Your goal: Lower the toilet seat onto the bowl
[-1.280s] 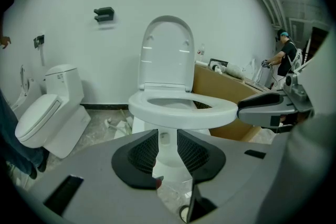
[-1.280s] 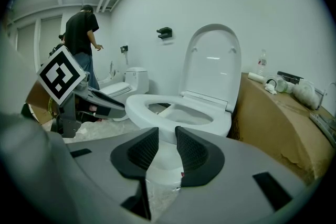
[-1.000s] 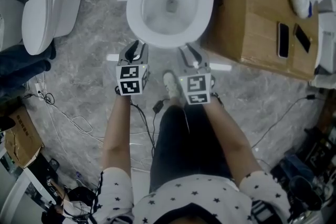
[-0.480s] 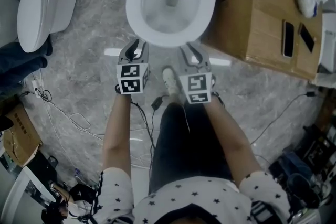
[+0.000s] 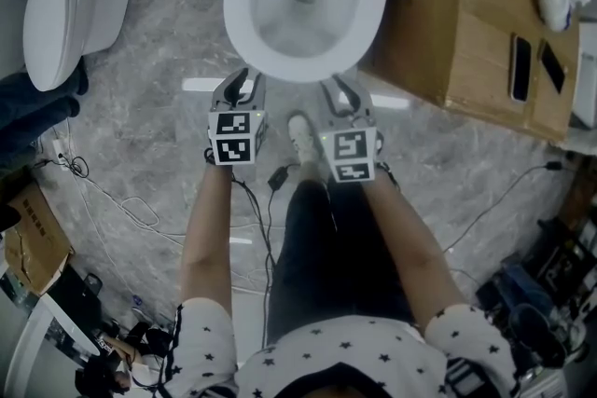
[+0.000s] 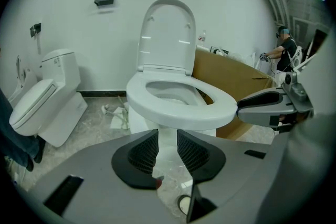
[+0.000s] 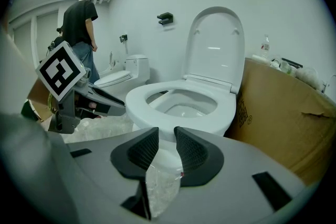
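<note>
Head view: the toilet seat (image 5: pixel 244 23) lies flat on the bowl, and the left gripper (image 5: pixel 242 81) and right gripper (image 5: pixel 338 90) hang side by side just off its front edge, over the marble floor (image 5: pixel 149 126).

Left gripper view: jaws apart, nothing between them. The seat (image 6: pixel 181 111) is level ahead, seemingly resting on the rim, with the lid (image 6: pixel 167 34) upright behind it.

Right gripper view: jaws apart here too, nothing gripped. The seat (image 7: pixel 157 113) is down, the lid (image 7: pixel 216 42) is up, and a cardboard box (image 7: pixel 278 113) stands at the toilet's right side.
</note>
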`<state>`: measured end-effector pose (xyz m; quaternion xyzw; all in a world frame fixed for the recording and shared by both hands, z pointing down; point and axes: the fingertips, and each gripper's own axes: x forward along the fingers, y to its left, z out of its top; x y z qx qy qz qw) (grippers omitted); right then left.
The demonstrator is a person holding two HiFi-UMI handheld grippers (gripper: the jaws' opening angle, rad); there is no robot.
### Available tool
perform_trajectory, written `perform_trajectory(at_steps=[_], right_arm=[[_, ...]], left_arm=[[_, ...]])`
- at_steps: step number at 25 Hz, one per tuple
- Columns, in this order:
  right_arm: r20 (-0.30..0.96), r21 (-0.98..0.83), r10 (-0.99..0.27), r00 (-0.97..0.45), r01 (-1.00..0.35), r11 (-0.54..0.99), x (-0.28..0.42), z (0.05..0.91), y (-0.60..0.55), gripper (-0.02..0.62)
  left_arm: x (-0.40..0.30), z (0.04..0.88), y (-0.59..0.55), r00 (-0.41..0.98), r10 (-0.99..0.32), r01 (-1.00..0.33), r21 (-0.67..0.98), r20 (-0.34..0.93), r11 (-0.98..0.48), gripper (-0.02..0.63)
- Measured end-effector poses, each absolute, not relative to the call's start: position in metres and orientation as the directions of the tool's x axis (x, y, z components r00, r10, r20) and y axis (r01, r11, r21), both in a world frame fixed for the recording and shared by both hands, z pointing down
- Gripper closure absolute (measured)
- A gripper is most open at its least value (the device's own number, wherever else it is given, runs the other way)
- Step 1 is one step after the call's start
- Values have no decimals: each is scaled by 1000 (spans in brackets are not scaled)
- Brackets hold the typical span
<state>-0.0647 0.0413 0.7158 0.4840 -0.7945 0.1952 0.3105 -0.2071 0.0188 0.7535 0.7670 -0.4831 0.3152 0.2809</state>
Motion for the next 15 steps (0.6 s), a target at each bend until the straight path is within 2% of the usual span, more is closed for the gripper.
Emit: perform_trajectory(at_steps=[15], right_arm=[[719, -35, -604, -344, -885, 463, -66, 745, 47, 480]], left_arm=[[-207, 785, 25, 328, -533, -919, 132, 780, -372, 499]])
